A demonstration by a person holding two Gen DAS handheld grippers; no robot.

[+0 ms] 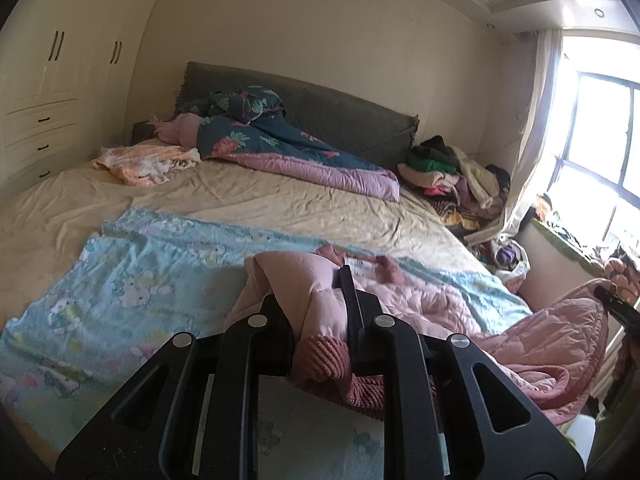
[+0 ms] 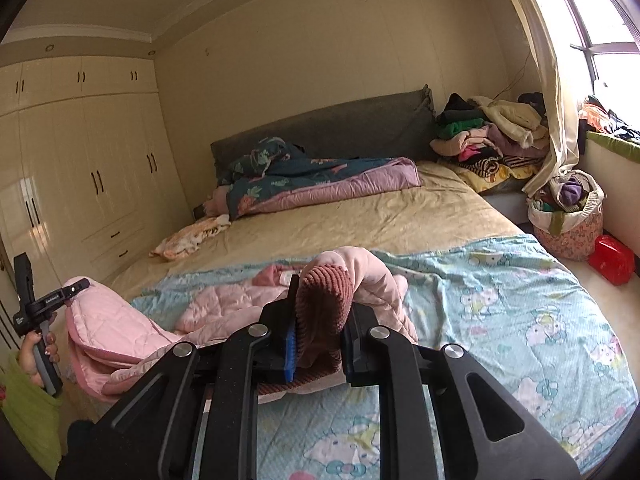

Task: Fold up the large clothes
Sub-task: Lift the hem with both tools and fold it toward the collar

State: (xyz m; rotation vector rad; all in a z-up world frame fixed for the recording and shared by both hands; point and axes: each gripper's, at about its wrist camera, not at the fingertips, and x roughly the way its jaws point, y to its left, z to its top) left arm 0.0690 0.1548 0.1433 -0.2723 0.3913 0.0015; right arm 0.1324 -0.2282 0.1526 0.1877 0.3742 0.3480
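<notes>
A: Ribbed cuff (image 1: 322, 356) is sitting pinched in the left gripper (image 1: 320, 320); right gripper (image 2: 320, 320) is pinching the other.

B: Pink jacket (image 1: 440, 304) is lying crumpled at the bed's (image 1: 240, 196) near edge; folding is barely starting.

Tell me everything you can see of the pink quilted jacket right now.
The pink quilted jacket looks padded, pale pink with darker ribbed knit cuffs and trim. It lies crumpled and unfolded on the light blue cartoon-print sheet at the foot of the bed. The left gripper is shut on one ribbed cuff, the right gripper on another, each bunching fabric above the bed. The body sags between them, part draping over the bed's edge.
</notes>
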